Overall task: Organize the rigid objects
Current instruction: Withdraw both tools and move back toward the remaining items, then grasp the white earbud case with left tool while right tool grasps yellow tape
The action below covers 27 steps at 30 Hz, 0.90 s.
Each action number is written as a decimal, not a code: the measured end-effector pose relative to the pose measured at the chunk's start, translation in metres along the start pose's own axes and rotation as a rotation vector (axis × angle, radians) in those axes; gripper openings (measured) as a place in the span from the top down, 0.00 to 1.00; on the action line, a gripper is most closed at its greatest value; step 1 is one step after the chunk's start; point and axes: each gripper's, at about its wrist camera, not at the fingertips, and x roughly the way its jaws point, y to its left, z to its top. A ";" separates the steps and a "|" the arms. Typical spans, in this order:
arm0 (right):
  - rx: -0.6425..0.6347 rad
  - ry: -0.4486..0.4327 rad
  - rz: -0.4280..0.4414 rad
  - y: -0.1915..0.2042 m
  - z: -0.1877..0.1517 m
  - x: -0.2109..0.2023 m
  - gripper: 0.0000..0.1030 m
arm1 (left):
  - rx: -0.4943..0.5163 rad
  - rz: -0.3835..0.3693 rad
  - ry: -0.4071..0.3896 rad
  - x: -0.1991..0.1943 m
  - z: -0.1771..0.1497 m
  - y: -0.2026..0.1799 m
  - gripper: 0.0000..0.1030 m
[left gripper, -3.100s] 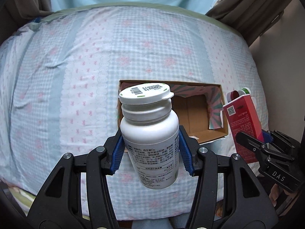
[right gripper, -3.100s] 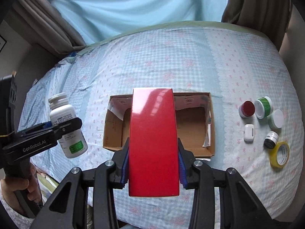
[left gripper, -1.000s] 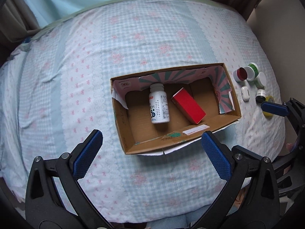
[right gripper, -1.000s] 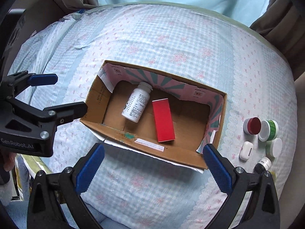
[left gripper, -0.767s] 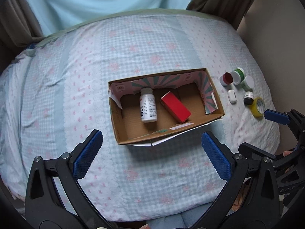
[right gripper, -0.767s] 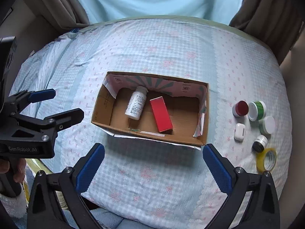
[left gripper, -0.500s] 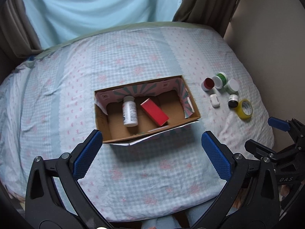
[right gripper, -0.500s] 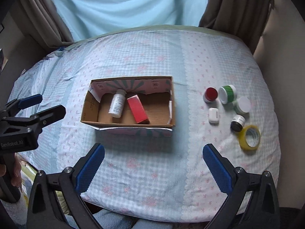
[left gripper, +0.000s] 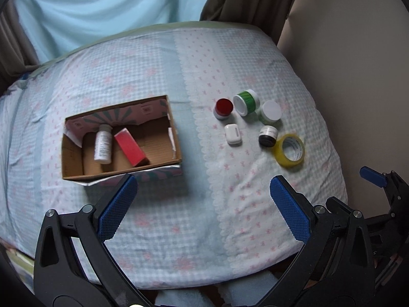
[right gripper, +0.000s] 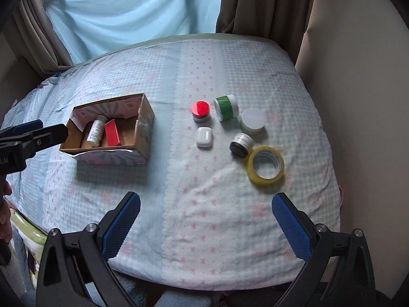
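Blue-padded fingers frame the bottom of both views: the left gripper [left gripper: 203, 211] and the right gripper [right gripper: 205, 226] each hang with jaws spread wide and nothing between them, above the near edge of a bed covered in a pale blue checked sheet [right gripper: 204, 204] with pink bows. Beyond the right gripper lies a roll of yellow tape [right gripper: 265, 165], flat on the sheet, with a small black jar [right gripper: 241, 145] touching its far left side. Just past these sit a white earbud case [right gripper: 204, 137] and a white-lidded jar [right gripper: 253, 121], then a red-lidded jar [right gripper: 200, 111] and a green jar [right gripper: 226, 107] lying on its side. Well apart to the left stands an open cardboard box [left gripper: 76, 163]; inside it a white bottle [left gripper: 103, 143] and a red carton [left gripper: 130, 147] lie side by side. Farthest back hang a light blue curtain [right gripper: 133, 10] and brown drapes [right gripper: 265, 2].
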 end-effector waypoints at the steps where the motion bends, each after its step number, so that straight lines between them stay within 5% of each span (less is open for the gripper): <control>1: -0.005 0.003 -0.007 -0.011 -0.001 0.002 0.00 | -0.006 -0.011 0.015 0.006 0.001 -0.010 0.00; 13: 0.161 0.071 -0.005 -0.104 0.002 0.059 0.00 | -0.054 -0.030 0.145 0.105 0.033 -0.057 0.00; 27: 0.338 0.053 -0.056 -0.117 -0.020 0.210 0.00 | 0.017 0.029 0.158 0.286 0.035 -0.073 0.01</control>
